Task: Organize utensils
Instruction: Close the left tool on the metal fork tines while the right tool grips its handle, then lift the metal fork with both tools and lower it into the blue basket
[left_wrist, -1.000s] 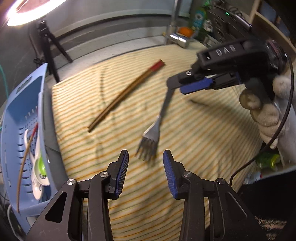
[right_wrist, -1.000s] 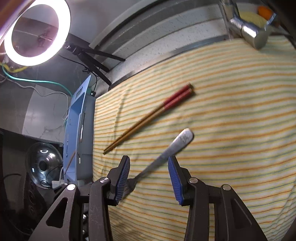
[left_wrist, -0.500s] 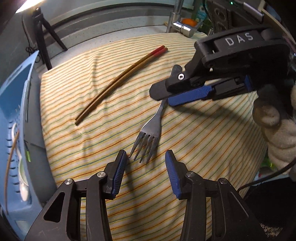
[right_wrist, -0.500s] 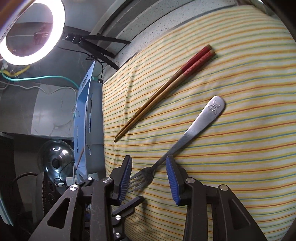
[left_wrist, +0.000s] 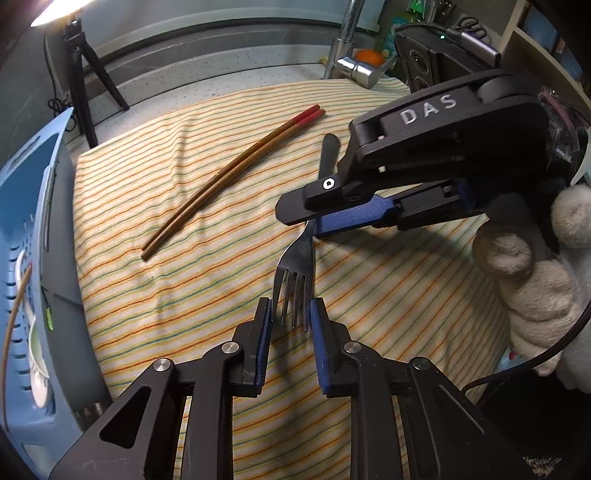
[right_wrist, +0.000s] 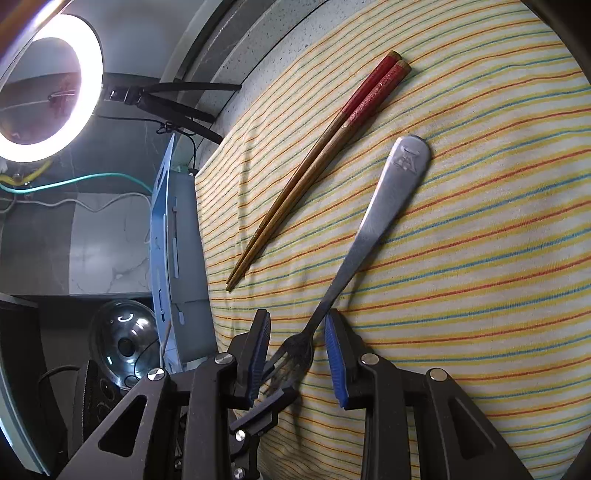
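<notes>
Left wrist view: left gripper (left_wrist: 290, 314) clamped on fork (left_wrist: 297, 264) tines | right gripper (right_wrist: 297, 345) closing, neck between pads, no grip | risk: thin tines slip, fork twists.

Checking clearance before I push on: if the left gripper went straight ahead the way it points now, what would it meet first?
The left gripper would meet the tines of the silver metal fork, already between its closing pads, then probably the striped yellow cloth beneath; depth is unclear.

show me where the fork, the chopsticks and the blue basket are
fork (left_wrist: 297, 258), left wrist view, on the neck above the tines.
chopsticks (right_wrist: 321, 155), right wrist view, mid-length on the wooden shafts.
blue basket (left_wrist: 55, 155), left wrist view, on its upper rim.
</notes>
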